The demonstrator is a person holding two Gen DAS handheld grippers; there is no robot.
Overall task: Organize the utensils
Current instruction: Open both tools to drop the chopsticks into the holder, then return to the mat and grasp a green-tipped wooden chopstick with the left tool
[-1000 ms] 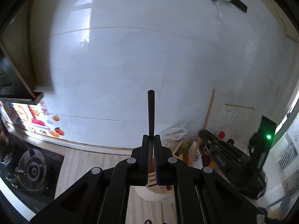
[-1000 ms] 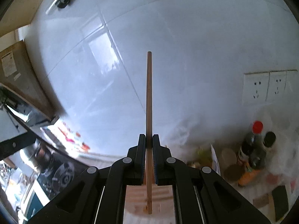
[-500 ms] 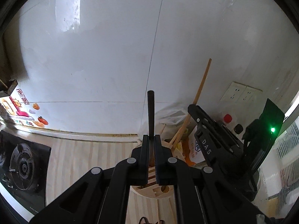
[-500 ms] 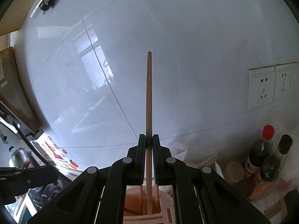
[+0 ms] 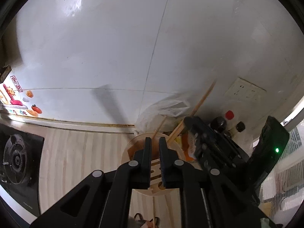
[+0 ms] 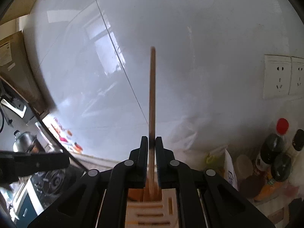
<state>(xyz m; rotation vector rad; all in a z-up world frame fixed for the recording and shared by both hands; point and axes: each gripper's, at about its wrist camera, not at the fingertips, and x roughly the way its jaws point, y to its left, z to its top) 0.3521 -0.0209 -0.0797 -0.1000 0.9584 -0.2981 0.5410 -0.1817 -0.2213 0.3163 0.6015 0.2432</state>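
Note:
A round wooden utensil holder (image 5: 131, 144) with slots stands on the counter right under my left gripper (image 5: 154, 142). Its jaws are opening and nothing is between them. A blurred dark streak (image 5: 108, 102), apparently the black handle, leans left from the holder's rim. In the right wrist view my right gripper (image 6: 151, 140) hangs over the holder (image 6: 150, 210). Its jaws are opening around a long wooden handle (image 6: 152, 95), blurred, whose lower end is down in a slot. The left wrist view shows that wooden handle (image 5: 201, 99) slanting up from the holder, beside a thinner stick (image 5: 159, 127).
A gas stove (image 5: 17, 159) lies at the left of the striped wooden counter (image 5: 79, 152). Bottles (image 6: 273, 148), a plastic bag (image 5: 167, 108) and packets crowd the right corner. Wall sockets (image 6: 283, 76) sit on the white tiled wall. A kettle (image 6: 24, 140) stands far left.
Both grippers sank toward the holder. The black handle has left the left jaws, which parted. The right jaws have parted slightly around the wooden handle.

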